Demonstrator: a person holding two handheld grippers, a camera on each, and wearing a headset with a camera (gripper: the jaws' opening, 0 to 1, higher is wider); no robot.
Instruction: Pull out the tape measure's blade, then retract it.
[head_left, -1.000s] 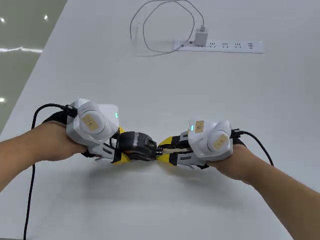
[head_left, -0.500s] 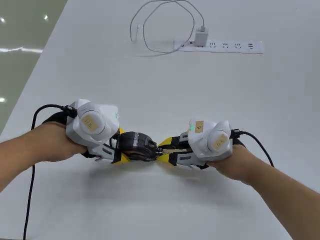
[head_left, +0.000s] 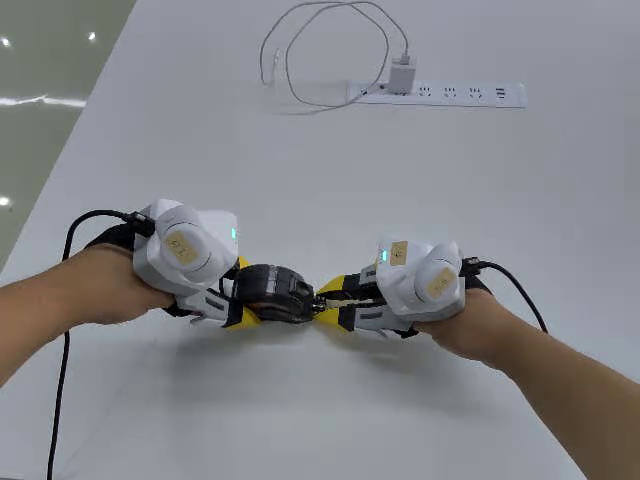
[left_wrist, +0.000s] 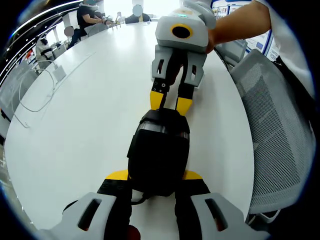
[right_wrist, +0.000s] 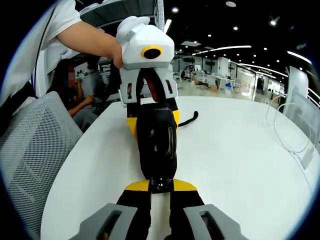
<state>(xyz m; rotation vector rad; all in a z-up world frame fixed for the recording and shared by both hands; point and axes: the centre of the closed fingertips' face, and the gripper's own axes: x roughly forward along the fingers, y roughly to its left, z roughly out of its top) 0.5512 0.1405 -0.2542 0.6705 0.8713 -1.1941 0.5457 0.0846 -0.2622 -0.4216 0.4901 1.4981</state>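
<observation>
left claw (head_left: 244, 294) around tape measure (head_left: 275, 292), right claw (head_left: 328, 300) pinching blade tip (right_wrist: 161, 184)

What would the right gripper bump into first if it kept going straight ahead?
The black tape measure, directly ahead of its jaws. The right gripper pinches the blade tip at the tape measure's mouth. The left gripper, holding the tape measure, sits just behind it.
</observation>
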